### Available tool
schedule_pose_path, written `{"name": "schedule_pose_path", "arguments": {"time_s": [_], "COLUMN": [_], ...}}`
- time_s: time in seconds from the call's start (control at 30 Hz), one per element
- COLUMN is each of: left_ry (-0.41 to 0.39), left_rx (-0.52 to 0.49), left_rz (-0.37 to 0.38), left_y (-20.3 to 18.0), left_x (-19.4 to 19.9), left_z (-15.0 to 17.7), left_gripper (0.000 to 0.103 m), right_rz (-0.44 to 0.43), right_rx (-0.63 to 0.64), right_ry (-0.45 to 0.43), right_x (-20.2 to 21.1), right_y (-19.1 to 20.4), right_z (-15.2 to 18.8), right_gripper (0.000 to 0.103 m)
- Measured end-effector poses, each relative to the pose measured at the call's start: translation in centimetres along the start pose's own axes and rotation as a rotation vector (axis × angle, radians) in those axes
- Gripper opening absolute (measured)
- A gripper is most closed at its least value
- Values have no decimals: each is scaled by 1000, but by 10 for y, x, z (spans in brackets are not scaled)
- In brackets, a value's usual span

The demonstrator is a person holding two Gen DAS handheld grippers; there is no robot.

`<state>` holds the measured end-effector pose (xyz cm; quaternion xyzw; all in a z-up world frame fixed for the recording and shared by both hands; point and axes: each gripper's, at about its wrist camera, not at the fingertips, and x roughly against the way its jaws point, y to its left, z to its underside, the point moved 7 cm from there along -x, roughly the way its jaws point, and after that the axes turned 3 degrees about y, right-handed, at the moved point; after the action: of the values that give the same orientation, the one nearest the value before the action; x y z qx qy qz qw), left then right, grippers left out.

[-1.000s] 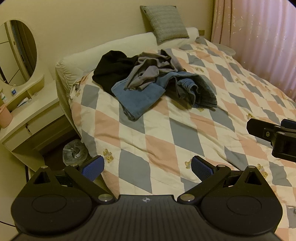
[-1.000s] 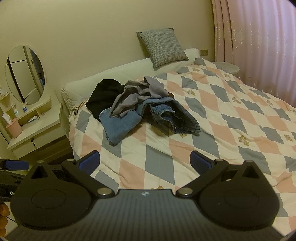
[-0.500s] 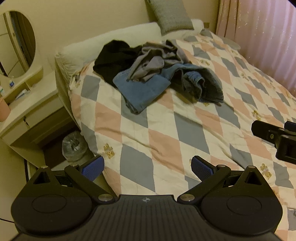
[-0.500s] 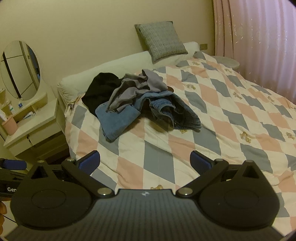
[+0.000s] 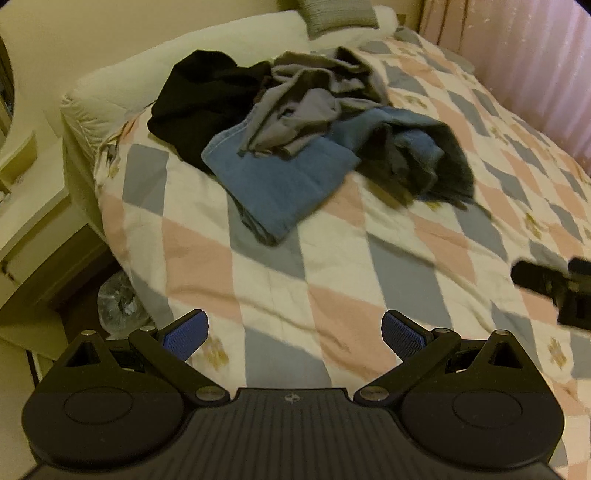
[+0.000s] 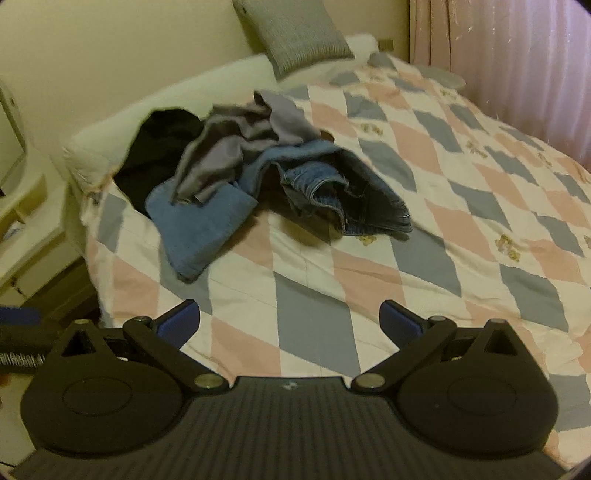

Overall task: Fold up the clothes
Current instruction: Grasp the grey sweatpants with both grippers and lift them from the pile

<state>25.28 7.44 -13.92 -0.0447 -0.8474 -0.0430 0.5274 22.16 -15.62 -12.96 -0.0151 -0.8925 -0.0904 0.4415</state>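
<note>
A heap of clothes lies on the bed near its head: a black garment (image 5: 207,96) (image 6: 162,147), a grey garment (image 5: 310,103) (image 6: 236,151) and blue jeans (image 5: 280,177) (image 6: 332,188). My left gripper (image 5: 295,336) is open and empty, above the near part of the bed, short of the heap. My right gripper (image 6: 290,321) is open and empty, also short of the heap; part of it shows at the right edge of the left wrist view (image 5: 554,288).
The bed has a pink, grey and white diamond quilt (image 5: 332,280) (image 6: 443,229). A grey cushion (image 6: 295,33) leans on the wall. A white dresser (image 5: 33,206) stands left of the bed, a clear bag (image 5: 118,302) on the floor beside it. Pink curtains (image 6: 517,66) hang at right.
Both grippers have moved forward and closer to the heap of clothes, which now looks larger. Both stay open and empty.
</note>
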Motion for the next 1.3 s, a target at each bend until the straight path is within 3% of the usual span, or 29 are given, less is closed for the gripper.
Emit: {"name": "schedule_pose_path", "arguments": {"time_s": [0.17, 0.4, 0.7, 0.93, 0.97, 1.07, 1.17, 1.2, 1.23, 1.27, 1.3], "left_ry": [51, 52, -90, -203, -207, -181, -163, -157, -154, -152, -153], "left_rx": [-10, -52, -155, -302, -325, -371, -334, -317, -299, -282, -265], "left_rz": [8, 46, 95, 39, 31, 13, 45, 59, 74, 88, 95], "left_y": [28, 42, 28, 15, 12, 8, 10, 12, 14, 16, 19], "left_x": [-44, -93, -147, -195, -204, -230, -245, -249, -251, -252, -250], "left_z": [-47, -109, -217, -286, -292, -302, -308, -310, -311, -312, -312], "left_gripper": [103, 103, 101, 91, 85, 53, 35, 21, 14, 12, 9], "right_rz": [36, 61, 91, 55, 48, 28, 28, 25, 20, 17, 19], "right_rx": [-32, -23, -4, -12, -7, 18, 44, 57, 71, 82, 79], "right_ry": [43, 61, -31, -91, -92, -77, -68, -61, -46, -26, -2], "right_x": [-49, -102, -154, -210, -219, -250, -278, -287, -297, -306, -313], "right_y": [14, 29, 24, 17, 17, 21, 24, 25, 27, 27, 25], "right_z": [-33, -78, -165, -228, -235, -250, -259, -259, -258, -257, -257], "right_gripper": [102, 102, 102, 99, 94, 79, 78, 73, 63, 26, 3]}}
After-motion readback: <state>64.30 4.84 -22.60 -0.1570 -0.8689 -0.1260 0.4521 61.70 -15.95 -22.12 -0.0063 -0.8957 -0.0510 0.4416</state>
